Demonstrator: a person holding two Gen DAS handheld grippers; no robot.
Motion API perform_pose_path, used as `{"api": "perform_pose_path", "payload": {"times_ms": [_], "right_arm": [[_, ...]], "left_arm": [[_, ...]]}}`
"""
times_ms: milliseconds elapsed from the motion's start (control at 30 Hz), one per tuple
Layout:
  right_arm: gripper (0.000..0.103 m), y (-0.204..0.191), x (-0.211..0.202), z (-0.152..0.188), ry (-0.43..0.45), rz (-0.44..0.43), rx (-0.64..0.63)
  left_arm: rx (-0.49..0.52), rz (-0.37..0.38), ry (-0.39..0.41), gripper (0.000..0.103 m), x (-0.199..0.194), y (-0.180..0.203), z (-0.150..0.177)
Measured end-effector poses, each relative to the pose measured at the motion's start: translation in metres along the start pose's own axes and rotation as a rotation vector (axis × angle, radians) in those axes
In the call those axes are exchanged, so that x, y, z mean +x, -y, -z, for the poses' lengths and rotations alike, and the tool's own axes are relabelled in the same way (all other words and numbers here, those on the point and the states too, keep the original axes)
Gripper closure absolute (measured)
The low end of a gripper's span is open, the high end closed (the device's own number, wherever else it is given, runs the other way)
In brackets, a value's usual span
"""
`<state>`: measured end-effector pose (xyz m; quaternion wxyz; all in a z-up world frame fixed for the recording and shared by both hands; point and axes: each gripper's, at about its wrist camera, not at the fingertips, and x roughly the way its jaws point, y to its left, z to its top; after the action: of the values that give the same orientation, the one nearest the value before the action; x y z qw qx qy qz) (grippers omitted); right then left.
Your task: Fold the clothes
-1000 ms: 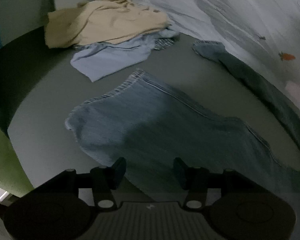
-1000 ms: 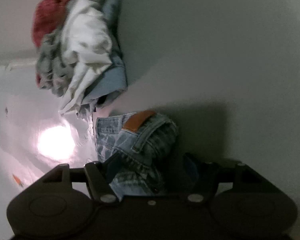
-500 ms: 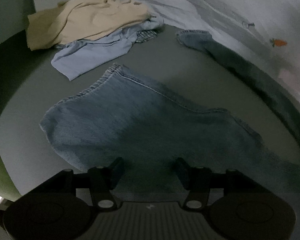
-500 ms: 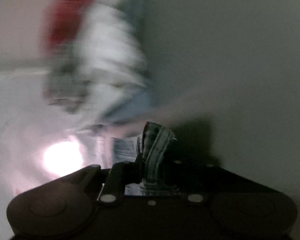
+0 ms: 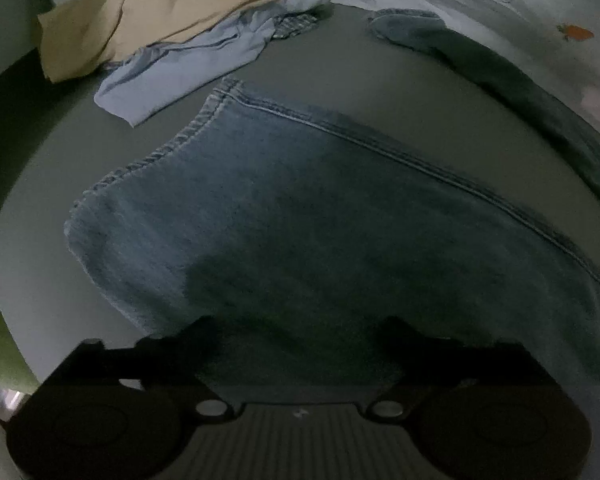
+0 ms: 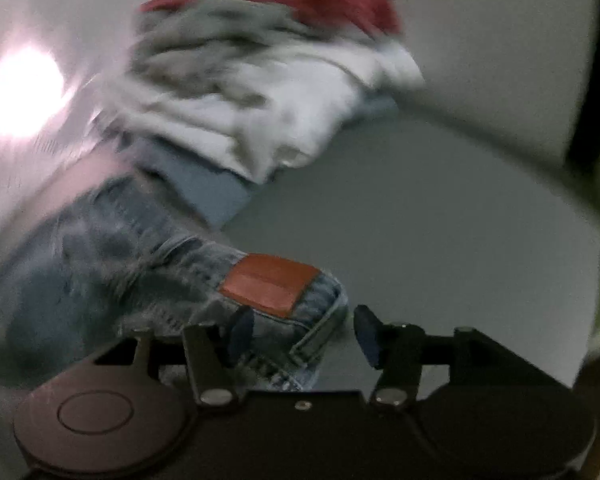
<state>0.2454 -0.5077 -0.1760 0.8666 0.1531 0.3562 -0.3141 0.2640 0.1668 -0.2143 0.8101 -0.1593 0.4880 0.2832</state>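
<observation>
One brown patch (image 6: 270,285) on the jeans (image 6: 112,264) shows no legible writing through blur, the waistband lying loose between the right gripper (image 6: 304,330)'s just-reopened jaws, while the left gripper (image 5: 300,330)'s just-widened, empty jaws stay shadowed.

Both views dim, fisheye bending hard at the edges with black corners. Left wrist: fairly sharp, gripper (image 5: 300,332) near-silhouette, its dark shadow on the jeans (image 5: 300,216) just ahead. Right wrist: motion blur, worst on the pile (image 6: 260,80) far ahead; patch (image 6: 270,288) by the gripper (image 6: 304,332) sharper. Blown-out glare spot (image 6: 24,96) far left.
</observation>
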Motion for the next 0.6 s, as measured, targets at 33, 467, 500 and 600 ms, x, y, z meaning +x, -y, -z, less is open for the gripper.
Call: {"api": "perform_pose_path", "payload": {"times_ms": [33,467,500,600], "right_arm": [[0.028,-0.008,-0.007,0.000,0.020,0.020,-0.073],[0.000,-0.146,-0.036,0.049,0.136,-0.410,-0.326],[0.000,-0.155,-0.029,0.058,0.120,-0.407,-0.334],[0.000,-0.169,-0.017,0.081,0.132,-0.325,-0.365]], "left_arm": [[0.006,-0.006,-0.004,0.002,0.001,0.003,0.000],[0.005,0.003,0.012,0.000,0.006,0.005,0.002],[0.012,0.007,-0.002,0.000,0.006,0.004,-0.001],[0.049,0.035,-0.062,0.000,0.011,0.001,-0.014]]}}
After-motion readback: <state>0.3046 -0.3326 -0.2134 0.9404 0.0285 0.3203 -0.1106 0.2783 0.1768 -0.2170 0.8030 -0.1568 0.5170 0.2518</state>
